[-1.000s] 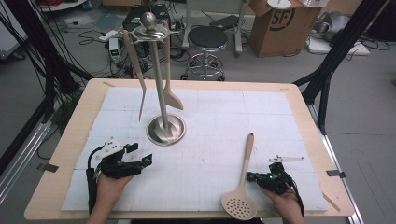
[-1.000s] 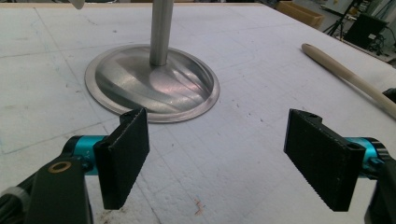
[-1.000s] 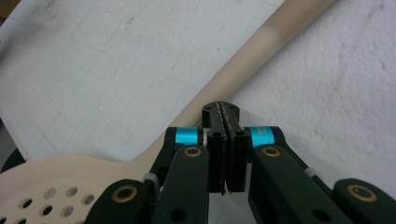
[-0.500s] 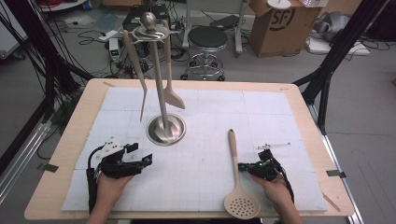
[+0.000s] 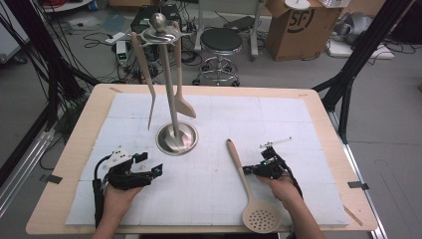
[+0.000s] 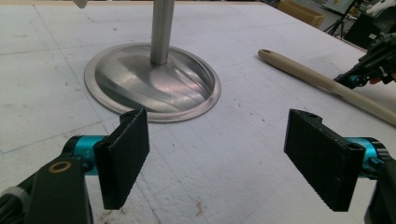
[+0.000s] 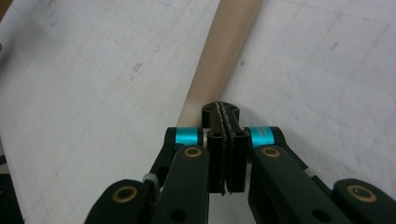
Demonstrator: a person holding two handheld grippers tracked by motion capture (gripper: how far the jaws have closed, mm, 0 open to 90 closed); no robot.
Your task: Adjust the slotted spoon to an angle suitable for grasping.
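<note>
A beige slotted spoon [image 5: 242,172] lies on the white mat, its round head [image 5: 261,217] near the front edge and its handle slanting up-left. My right gripper [image 5: 255,170] is shut with nothing between its jaws, and its tip rests against the right side of the handle [image 7: 224,51]. The same closed jaws [image 7: 225,116] meet the handle in the right gripper view. At the front left my left gripper [image 5: 150,163] stands open and empty, its pads [image 6: 123,158] wide apart, pointing at the steel stand's base [image 6: 154,81].
The steel utensil stand [image 5: 171,99] rises at the mat's middle back with a wooden fork [image 5: 144,69] and a spatula [image 5: 181,99] hanging from it. A thin metal rod [image 5: 276,143] lies right of the spoon. The table edge [image 5: 199,230] runs close behind both hands.
My right gripper has moved left with its shut tip on the spoon's handle. The handle has swung from leaning right to leaning left. The left gripper has stayed put.
</note>
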